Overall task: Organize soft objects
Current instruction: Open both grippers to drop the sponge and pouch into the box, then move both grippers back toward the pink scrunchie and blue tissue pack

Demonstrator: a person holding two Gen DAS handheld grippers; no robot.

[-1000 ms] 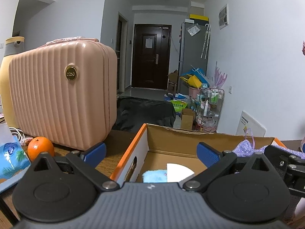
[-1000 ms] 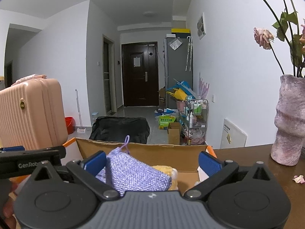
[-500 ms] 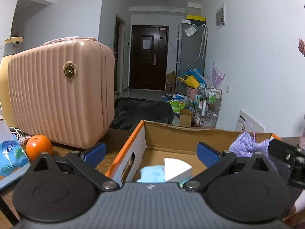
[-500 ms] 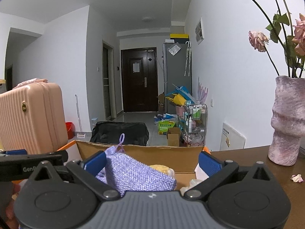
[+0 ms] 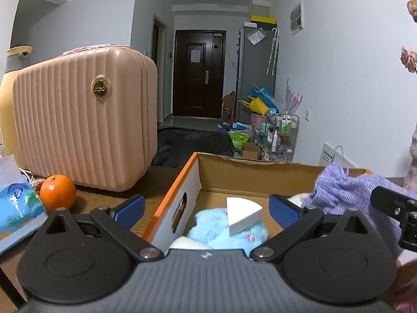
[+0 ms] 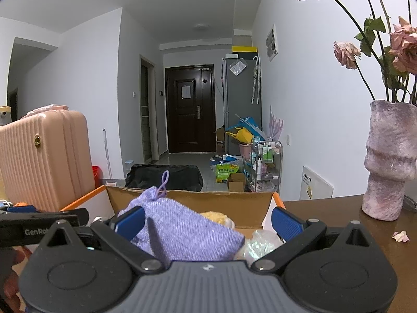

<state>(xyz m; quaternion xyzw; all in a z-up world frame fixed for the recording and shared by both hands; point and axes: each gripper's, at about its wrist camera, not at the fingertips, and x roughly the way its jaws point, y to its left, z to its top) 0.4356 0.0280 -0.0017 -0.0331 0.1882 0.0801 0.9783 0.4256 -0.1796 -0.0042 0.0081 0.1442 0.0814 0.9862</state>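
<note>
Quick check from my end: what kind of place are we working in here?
Most likely a lived-in apartment, at a wooden table facing an entry hallway. The dark front door, the grey fridge and the vase of dried roses all point to a home, not a lab.

My left gripper [image 5: 206,206] hovers level over the near left corner of the cardboard box [image 5: 250,174], fingers spread wide. My right gripper [image 6: 207,221] hangs over the box's right half, equally wide, gripping nothing.

Yellow soft item [image 6: 216,217] mostly hidden behind purple pouch [image 6: 182,232]; vase [image 5: 413,167] cut off.
</note>
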